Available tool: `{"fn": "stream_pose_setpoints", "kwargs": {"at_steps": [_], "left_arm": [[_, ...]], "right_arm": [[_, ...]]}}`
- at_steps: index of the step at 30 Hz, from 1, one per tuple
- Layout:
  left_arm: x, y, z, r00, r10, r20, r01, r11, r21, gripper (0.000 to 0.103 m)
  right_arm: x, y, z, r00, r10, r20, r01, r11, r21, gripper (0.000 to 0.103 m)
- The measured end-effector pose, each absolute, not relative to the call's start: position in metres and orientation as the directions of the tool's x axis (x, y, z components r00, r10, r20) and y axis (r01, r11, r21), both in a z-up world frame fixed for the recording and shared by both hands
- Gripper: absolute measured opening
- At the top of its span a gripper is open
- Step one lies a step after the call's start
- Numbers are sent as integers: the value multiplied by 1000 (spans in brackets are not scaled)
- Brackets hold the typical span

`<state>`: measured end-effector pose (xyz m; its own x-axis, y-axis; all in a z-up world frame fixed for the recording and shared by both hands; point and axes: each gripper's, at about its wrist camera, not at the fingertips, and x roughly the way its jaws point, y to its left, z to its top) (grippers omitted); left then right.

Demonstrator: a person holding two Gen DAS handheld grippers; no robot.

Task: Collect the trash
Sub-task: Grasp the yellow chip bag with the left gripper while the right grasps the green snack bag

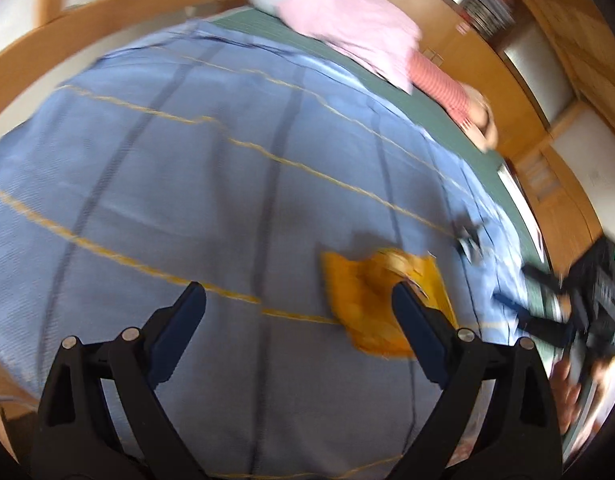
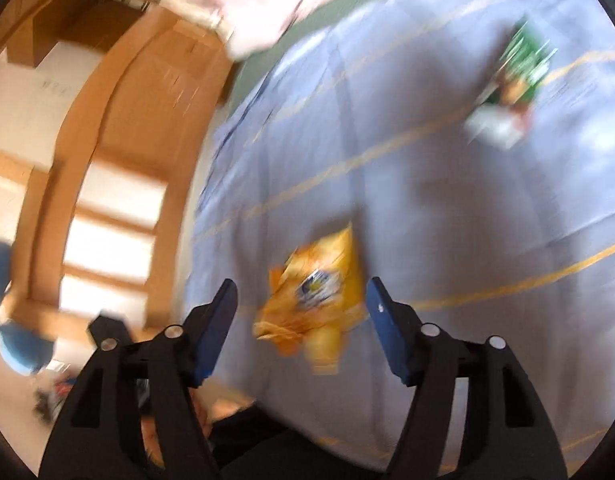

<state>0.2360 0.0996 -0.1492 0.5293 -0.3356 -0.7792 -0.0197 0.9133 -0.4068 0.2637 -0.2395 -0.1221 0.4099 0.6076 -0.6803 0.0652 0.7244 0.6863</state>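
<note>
Wrapper (image 2: 313,300), yellow, lies just ahead between the right gripper's (image 2: 301,292) wide, empty jaws, nearer than the left gripper (image 1: 299,296), also open and empty.

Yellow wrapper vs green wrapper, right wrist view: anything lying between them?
No. Only bare blue bedspread lies between the yellow wrapper and green wrapper in the right wrist view.

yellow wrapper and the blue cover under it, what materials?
Yellow wrapper: looks like thin plastic film, crinkled, with a printed logo; blur hides any gloss. Blue cover: woven fabric, matte, with soft folds, yellow and dark stripes; probably a cotton-like bedspread, though the fibre cannot be told.
</note>
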Motion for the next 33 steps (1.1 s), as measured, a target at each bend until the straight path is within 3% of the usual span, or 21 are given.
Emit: {"fn": "stream_pose_setpoints", "kwargs": {"at_steps": [4, 7, 12, 14, 15, 17, 27, 29, 33], "left_arm": [[244, 69, -155, 485, -360, -797, 75, 925, -372, 95], [243, 70, -155, 495, -362, -790, 61, 921, -384, 95], [245, 74, -155, 487, -391, -781, 68, 908, -413, 97], [248, 72, -158, 474, -403, -783, 70, 904, -422, 97], [251, 69, -160, 462, -414, -785, 73, 899, -431, 97], [256, 62, -166, 428, -441, -789, 79, 888, -454, 97], [275, 19, -191, 336, -449, -828, 118, 892, -436, 97], [282, 16, -204, 298, -438, -848, 106, 898, -426, 87], [285, 16, -204, 324, -421, -847, 107, 906, -410, 78]], "right_arm": [[286, -268, -111, 530, 380, -758, 168, 830, 532, 80], [321, -276, -125, 549, 201, -811, 238, 893, 382, 81], [372, -287, -185, 426, -11, -905, 330, 933, 144, 80], [375, -289, -206, 386, -26, -922, 347, 930, 119, 50], [374, -287, -212, 380, -7, -925, 345, 929, 135, 47], [370, -285, -212, 397, -12, -918, 327, 936, 129, 22], [288, -236, -176, 403, 60, -913, 49, 995, 87, 20], [268, -223, -166, 398, 63, -915, -3, 998, 68, 20], [235, -205, -152, 433, 31, -901, -71, 997, 1, 20]]}}
